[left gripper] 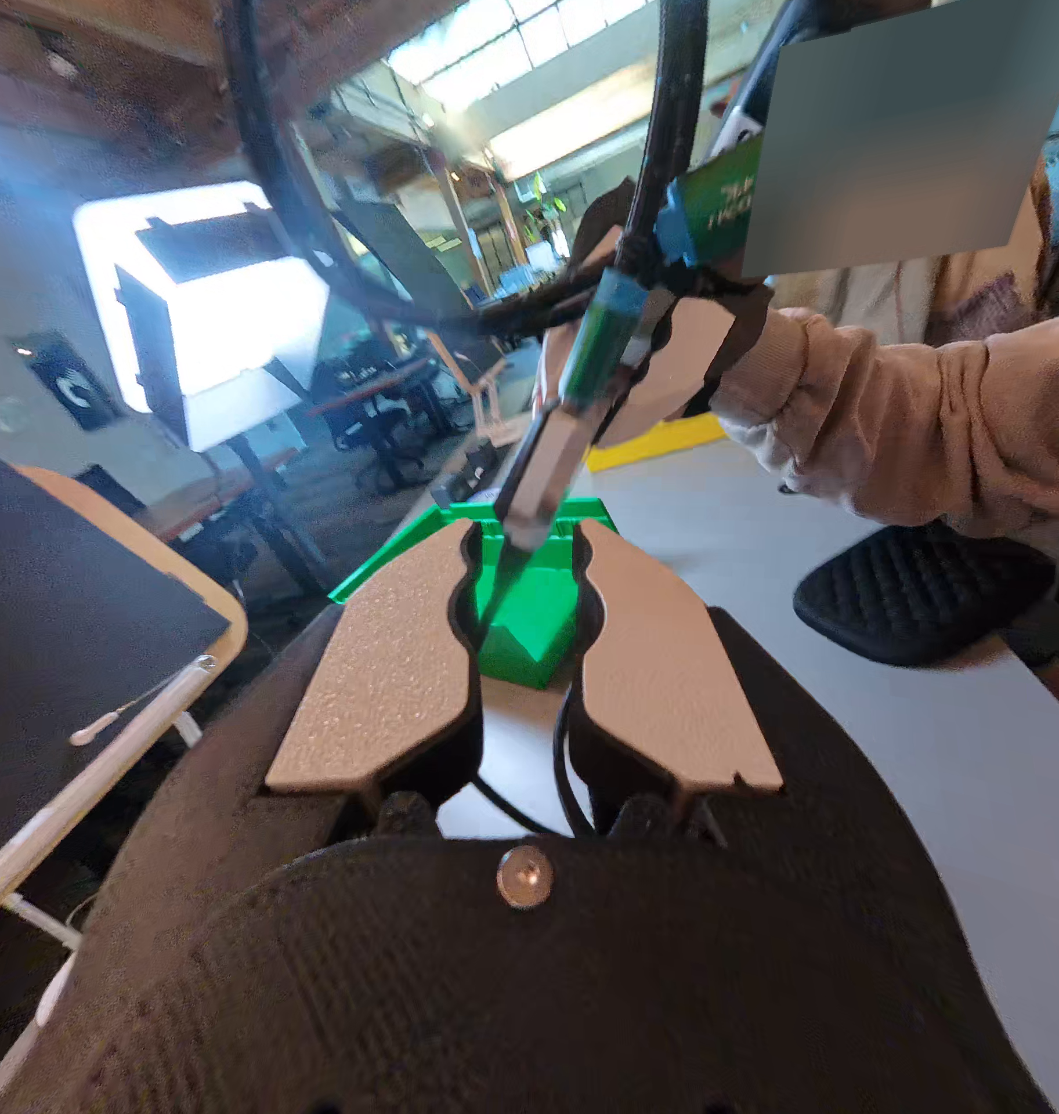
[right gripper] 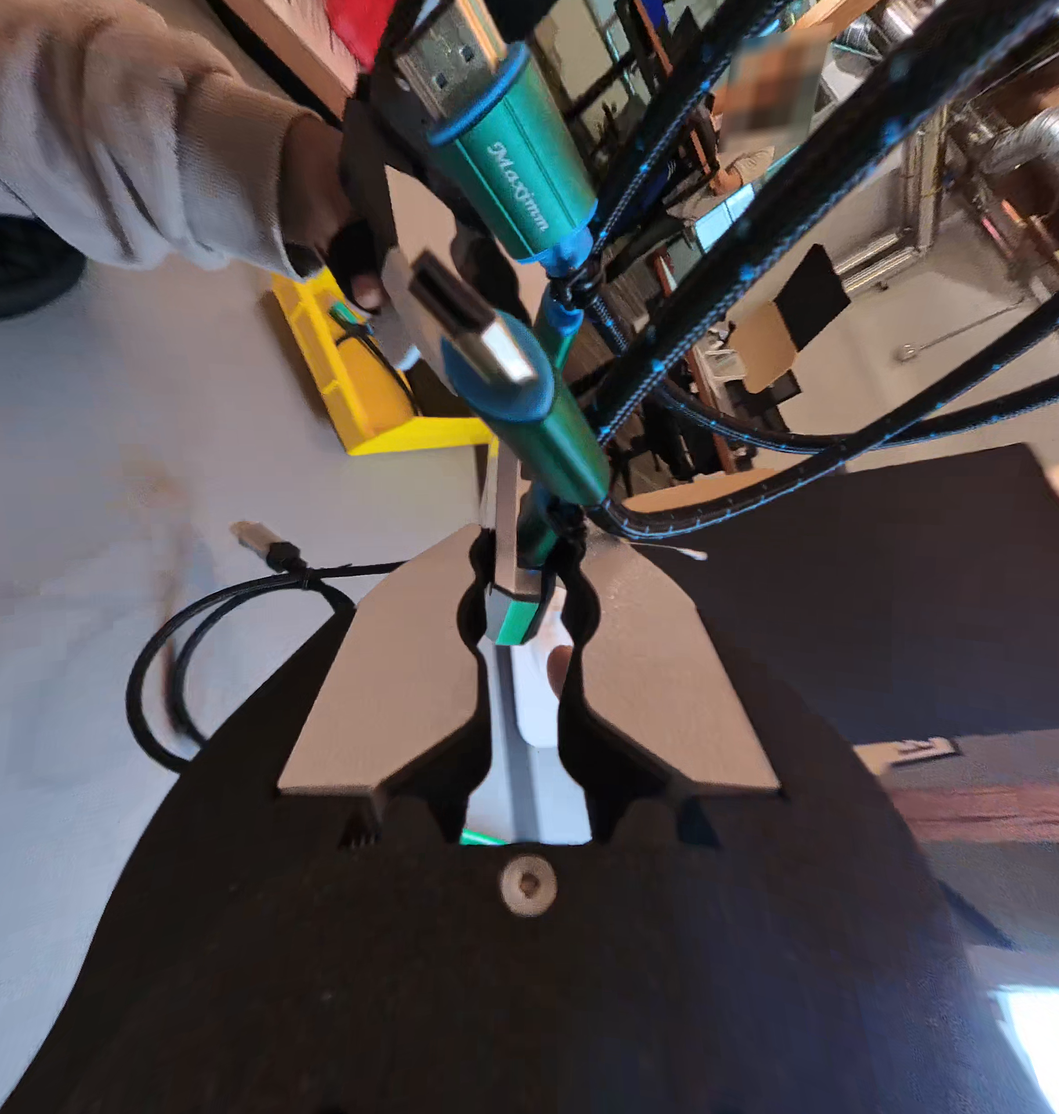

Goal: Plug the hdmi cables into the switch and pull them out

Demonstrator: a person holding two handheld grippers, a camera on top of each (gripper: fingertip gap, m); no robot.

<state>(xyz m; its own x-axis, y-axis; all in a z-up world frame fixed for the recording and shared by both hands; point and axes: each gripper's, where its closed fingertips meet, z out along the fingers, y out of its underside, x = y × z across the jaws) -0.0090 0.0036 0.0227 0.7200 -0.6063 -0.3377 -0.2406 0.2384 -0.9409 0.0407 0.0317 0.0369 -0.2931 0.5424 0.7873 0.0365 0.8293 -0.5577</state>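
Left hand-held gripper [left gripper: 524, 594]: fingers apart, straddling the green holder [left gripper: 527, 627] on the desk [left gripper: 876, 753]. Whether the pads touch its sides cannot be told; judged to be bracing it so it does not slide under plugging force.

Right hand-held gripper [right gripper: 524, 594]: fingers drawn in and clamped on the teal shell of one hdmi plug [right gripper: 518, 615]. From the left wrist view the same gripper [left gripper: 629, 386] comes down steeply, the plug tip [left gripper: 524, 530] at the far end of the green holder. The switch itself is not clearly distinguishable; presumably it sits in that holder. Whether the plug is seated or just at the port mouth cannot be told.

Outward: two more teal hdmi plugs, one [right gripper: 502, 374] and another [right gripper: 502, 144], hang loose in front of the right camera, tied with the braided black-blue cables [right gripper: 816, 181] in a bundle. Judgement: the bundle's weight could pull the held plug off line.

Farther off: a yellow holder [right gripper: 358, 374] and a thin black cable [right gripper: 225, 609] lying slack on the desk.
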